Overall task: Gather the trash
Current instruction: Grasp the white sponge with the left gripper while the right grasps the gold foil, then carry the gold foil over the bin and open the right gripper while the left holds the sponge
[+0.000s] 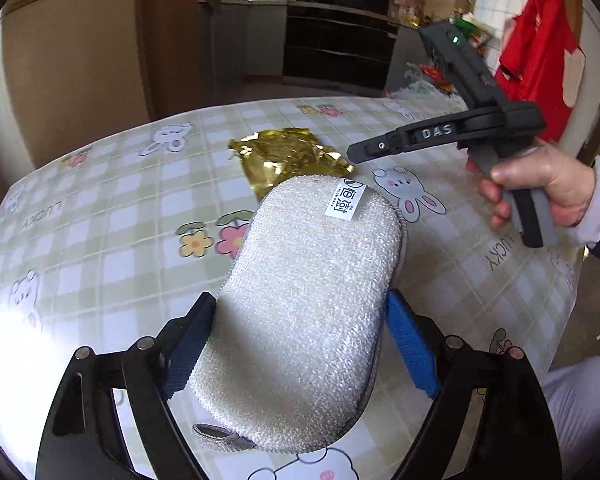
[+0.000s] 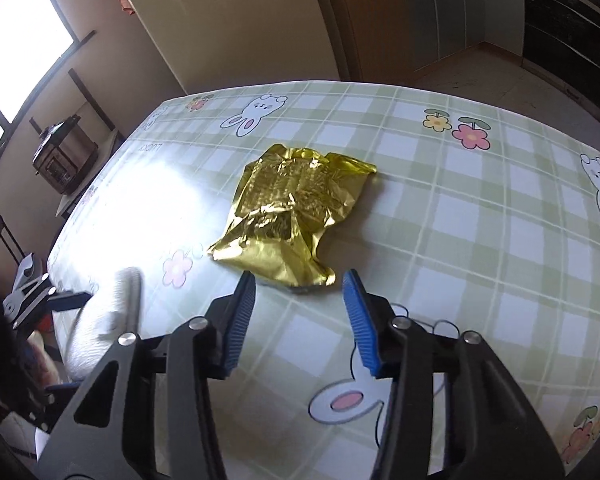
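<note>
A crumpled gold foil wrapper (image 2: 292, 216) lies flat on the checked tablecloth (image 2: 460, 216). My right gripper (image 2: 299, 280) is open just short of it, and the wrapper's near edge reaches in between the blue pads (image 2: 360, 320) without touching them. From the left wrist view this gripper (image 1: 356, 151) hovers low over the wrapper (image 1: 288, 156), held by a hand (image 1: 548, 188). My left gripper (image 1: 300, 300) is shut on a white scouring sponge (image 1: 308, 304), with a blue pad pressed to each long side. The sponge covers the wrapper's near edge in that view.
The sponge shows blurred at the left edge of the right wrist view (image 2: 108, 312). Beyond the table stand a pale cabinet (image 2: 228, 20) and dark kitchen units (image 1: 340, 40). A red cloth (image 1: 540, 60) hangs at the right, with clutter on the table's far right corner (image 1: 428, 84).
</note>
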The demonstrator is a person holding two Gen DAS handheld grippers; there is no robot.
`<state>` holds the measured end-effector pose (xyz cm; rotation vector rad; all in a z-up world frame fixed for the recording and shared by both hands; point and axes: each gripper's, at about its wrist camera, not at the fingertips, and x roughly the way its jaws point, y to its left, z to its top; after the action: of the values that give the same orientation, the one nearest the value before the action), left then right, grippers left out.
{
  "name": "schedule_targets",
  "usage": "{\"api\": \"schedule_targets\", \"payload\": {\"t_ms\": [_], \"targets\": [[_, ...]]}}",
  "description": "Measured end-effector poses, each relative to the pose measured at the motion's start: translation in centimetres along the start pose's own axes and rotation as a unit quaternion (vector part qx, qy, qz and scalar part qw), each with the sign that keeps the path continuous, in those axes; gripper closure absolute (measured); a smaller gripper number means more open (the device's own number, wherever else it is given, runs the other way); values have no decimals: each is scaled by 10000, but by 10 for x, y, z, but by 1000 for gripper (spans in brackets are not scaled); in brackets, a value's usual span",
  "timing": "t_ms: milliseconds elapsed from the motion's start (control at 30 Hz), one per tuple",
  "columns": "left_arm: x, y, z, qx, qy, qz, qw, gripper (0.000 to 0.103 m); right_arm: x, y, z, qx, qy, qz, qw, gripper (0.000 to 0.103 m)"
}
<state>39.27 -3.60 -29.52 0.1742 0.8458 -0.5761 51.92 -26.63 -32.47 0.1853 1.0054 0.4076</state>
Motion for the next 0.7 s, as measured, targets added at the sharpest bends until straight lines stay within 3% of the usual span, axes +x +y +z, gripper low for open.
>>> {"api": "schedule_targets", "payload": {"t_ms": [233,300,333,467,700], "targets": [[-37,31,-27,-854,-315,535,9944,19,37,-1,16,485,181,-190,9985,55],[-47,39,-31,-1122,-444,543,9912,19,35,-1,14,556,161,-155,9982,87],[-53,42,-33,-1260,-511,551,9892,19,28,1,13,604,63,-145,9980,89],[-77,49,-41,-1643,-746,589,9818,19,-3,16,7,286,-193,-319,9989,90],[-113,25,-55,-1916,-911,474,9761,19,-68,43,-8,-128,-439,-451,9979,90]]}}
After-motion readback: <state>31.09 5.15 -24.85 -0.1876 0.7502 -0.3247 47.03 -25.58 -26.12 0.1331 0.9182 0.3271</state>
